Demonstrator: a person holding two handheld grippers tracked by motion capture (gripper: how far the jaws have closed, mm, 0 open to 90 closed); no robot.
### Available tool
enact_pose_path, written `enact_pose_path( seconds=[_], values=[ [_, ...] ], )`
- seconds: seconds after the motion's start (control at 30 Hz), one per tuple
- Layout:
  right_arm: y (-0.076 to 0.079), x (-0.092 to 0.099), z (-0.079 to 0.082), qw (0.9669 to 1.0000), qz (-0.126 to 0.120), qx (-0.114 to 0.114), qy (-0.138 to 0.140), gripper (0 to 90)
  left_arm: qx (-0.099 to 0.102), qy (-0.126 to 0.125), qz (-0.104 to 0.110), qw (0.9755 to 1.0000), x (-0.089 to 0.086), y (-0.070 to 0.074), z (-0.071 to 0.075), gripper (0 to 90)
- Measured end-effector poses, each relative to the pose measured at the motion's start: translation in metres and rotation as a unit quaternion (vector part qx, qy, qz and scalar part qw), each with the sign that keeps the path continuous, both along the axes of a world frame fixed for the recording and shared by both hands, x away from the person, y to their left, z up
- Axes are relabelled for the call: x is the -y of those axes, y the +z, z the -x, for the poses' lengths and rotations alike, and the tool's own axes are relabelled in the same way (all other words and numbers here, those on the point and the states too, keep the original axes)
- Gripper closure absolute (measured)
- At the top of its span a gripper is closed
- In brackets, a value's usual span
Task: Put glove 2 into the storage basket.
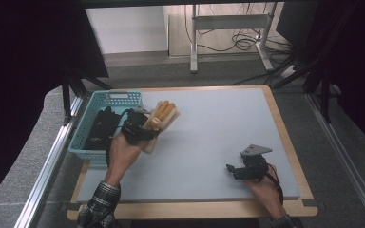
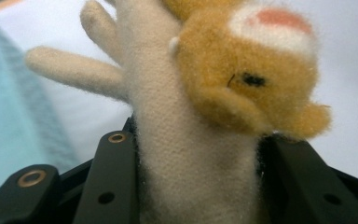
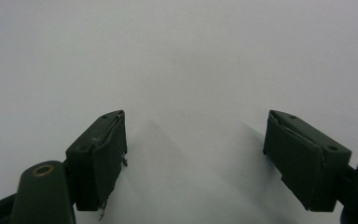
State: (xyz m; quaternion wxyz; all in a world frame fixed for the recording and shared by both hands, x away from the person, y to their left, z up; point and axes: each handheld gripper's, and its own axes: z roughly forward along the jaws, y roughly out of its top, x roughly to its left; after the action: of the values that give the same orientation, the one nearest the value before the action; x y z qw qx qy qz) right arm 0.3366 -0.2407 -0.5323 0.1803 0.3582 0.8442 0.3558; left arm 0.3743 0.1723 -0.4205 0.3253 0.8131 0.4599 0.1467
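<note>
A cream plush glove with fuzzy orange animal parts hangs over the grey mat, just right of the teal basket. My left gripper is shut on it. In the left gripper view, the black jaws press on either side of the cream fabric. An orange head with a black eye and cream fingers stick out above them. My right gripper rests low on the mat at the front right. It is open, with bare mat between its fingers.
The basket holds dark objects and stands at the table's left edge. A wooden border frames the mat. Metal rails run along both sides, and desk legs and cables stand on the floor beyond the far edge.
</note>
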Motion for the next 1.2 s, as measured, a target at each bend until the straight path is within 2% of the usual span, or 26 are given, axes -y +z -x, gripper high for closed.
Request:
enact_pose_path(
  seconds=[0.23,0.37,0.5,0.7,0.83,0.97,1.17,1.2],
  values=[
    [0.000,0.000,0.000,1.0000,0.000,0.000,0.000,20.7,0.008,0.047,-0.007,0.9988,-0.039,0.014,-0.008,59.3],
    [0.000,0.000,0.000,1.0000,0.000,0.000,0.000,20.7,0.012,0.080,-0.010,0.9967,-0.061,0.020,-0.011,59.1],
    [0.000,0.000,0.000,1.0000,0.000,0.000,0.000,20.7,0.008,0.115,-0.022,0.9931,-0.081,0.019,-0.017,58.8],
    [0.000,0.000,0.000,1.0000,0.000,0.000,0.000,20.7,-0.025,0.154,-0.044,0.9868,-0.101,-0.001,-0.034,58.2],
    [0.000,0.000,0.000,1.0000,0.000,0.000,0.000,20.7,-0.055,0.173,-0.057,0.9818,-0.105,-0.019,-0.049,57.9],
    [0.000,0.000,0.000,1.0000,0.000,0.000,0.000,20.7,-0.079,0.178,-0.071,0.9783,-0.103,-0.034,-0.062,57.7],
    [0.000,0.000,0.000,1.0000,0.000,0.000,0.000,20.7,-0.118,0.164,-0.090,0.9752,-0.087,-0.055,-0.077,57.0],
    [0.000,0.000,0.000,1.0000,-0.001,0.000,0.000,20.7,-0.123,0.160,-0.089,0.9754,-0.085,-0.058,-0.079,56.8]
  ],
)
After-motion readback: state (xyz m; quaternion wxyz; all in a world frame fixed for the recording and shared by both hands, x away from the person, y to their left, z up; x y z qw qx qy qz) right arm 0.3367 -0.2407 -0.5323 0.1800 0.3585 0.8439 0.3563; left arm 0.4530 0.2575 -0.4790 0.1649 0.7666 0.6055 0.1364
